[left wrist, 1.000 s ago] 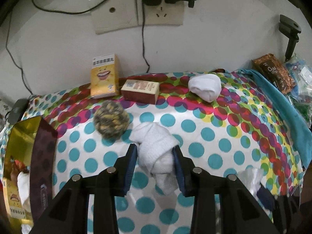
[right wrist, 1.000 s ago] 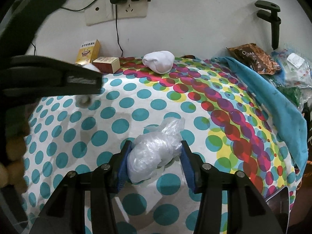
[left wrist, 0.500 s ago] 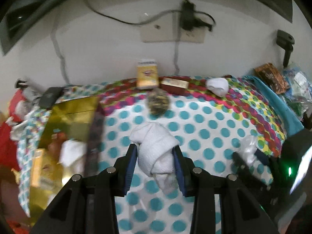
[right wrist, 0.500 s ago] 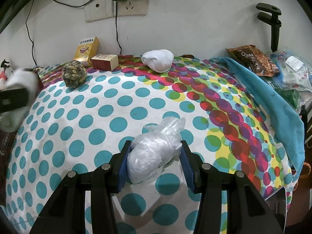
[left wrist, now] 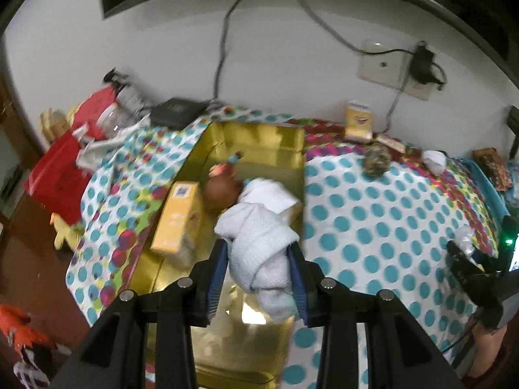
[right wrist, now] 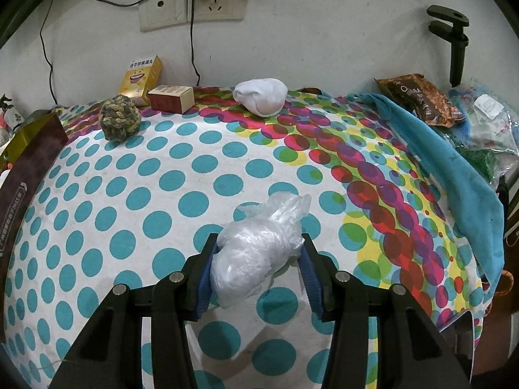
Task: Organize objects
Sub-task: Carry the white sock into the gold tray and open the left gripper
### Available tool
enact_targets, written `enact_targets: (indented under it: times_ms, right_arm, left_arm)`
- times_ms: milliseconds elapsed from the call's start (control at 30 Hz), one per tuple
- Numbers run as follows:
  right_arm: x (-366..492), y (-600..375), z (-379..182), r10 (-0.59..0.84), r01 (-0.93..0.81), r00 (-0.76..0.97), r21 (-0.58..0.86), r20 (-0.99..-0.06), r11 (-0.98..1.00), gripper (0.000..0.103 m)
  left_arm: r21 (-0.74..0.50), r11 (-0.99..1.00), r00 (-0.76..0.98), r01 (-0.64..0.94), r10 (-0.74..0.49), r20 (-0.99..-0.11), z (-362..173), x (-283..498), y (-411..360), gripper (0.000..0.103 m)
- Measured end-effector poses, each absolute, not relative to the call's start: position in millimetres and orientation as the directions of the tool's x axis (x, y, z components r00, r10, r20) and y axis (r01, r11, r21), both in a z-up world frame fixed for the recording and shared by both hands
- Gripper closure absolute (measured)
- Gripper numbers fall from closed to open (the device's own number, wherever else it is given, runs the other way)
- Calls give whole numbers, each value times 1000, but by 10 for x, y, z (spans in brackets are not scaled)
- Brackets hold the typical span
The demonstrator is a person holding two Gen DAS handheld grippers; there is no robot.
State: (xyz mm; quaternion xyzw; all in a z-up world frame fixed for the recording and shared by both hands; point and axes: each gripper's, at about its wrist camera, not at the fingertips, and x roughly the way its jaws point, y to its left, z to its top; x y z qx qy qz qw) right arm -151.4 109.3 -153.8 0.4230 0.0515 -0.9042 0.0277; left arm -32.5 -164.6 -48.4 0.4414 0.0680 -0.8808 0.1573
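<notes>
My left gripper is shut on a knotted white towel and holds it above the open gold box, which holds a yellow carton, a brown round thing and another white cloth. My right gripper is shut on a crumpled clear plastic bag resting on the dotted tablecloth. A rope ball, a yellow carton, a brown-red box and a white cloth bundle lie along the back.
The gold box's dark side stands at the left in the right wrist view. A blue cloth, snack bags and a black clamp lie at the right. Red items lie left of the box.
My left gripper has carried the white towel left, from over the tablecloth to above the gold box. My right gripper has stayed still on the plastic bag.
</notes>
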Motion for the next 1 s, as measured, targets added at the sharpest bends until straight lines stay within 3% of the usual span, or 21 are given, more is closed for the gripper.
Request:
enact_targets:
  times_ms: [1000]
  right_arm:
    - [-1534,1032,-1550,26,70,-638,-93,-770,-993,58]
  left_arm:
    - [-19,-942,-511,335,-165,-843,-790,-220,-1886,59]
